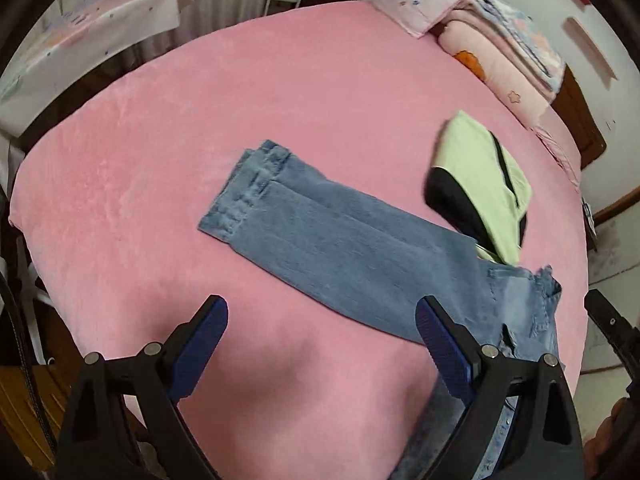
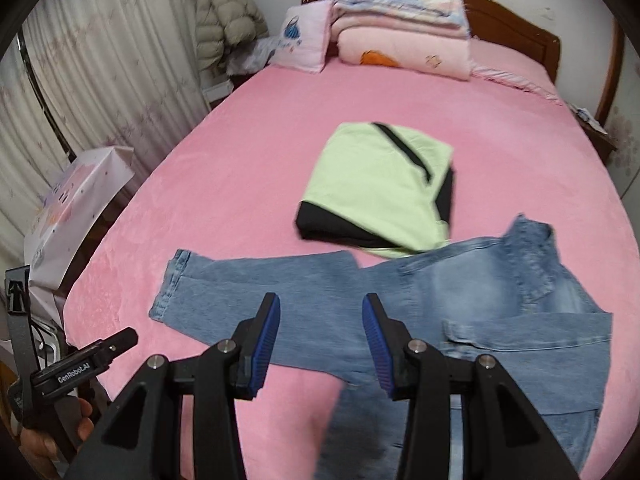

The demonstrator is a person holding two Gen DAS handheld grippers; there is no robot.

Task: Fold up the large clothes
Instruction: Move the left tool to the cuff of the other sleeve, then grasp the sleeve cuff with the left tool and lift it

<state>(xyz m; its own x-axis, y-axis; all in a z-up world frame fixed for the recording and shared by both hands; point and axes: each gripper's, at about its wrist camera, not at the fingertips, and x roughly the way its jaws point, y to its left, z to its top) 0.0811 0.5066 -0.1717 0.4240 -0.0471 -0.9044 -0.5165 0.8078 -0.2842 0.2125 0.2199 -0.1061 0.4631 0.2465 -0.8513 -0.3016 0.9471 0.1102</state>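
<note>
Both your claws are hanging over the near edge of the bed with nothing in them. Your left gripper [image 1: 322, 326] is spread wide, blue pads well apart, over bare pink sheet [image 1: 280, 120]. Your right gripper [image 2: 321, 324] is about half open, also empty, with denim showing through the gap below it but no pad touching cloth.

The jeans [image 2: 280, 300] are what you're folding. They lie flat on the sheet, legs stacked 1 on the other, and the long axis runs across your front. Seen from the right wrist, the leg hems [image 2: 172, 284] are off to the left and the waist end [image 2: 532, 280] with its pocket and bunched-up flap is off to the right, partly doubled over itself. So your right claw sits roughly over the middle of the legs, and your left claw is out toward the hem side. I'd say the hem end is the left hand's job and the waist the right's, but neither is at a corner yet. You'd be closing on a flat double layer, so come in low at an edge.

Just past the jeans is a folded light green and black garment [image 2: 380, 184], its near corner touching or slightly overlapping the denim near the waist. Watch you don't drag it along.

No containers in sight. Far end: a pillow [image 2: 304, 40] and stacked folded blankets [image 2: 400, 28] against the wooden headboard [image 2: 516, 36].
</note>
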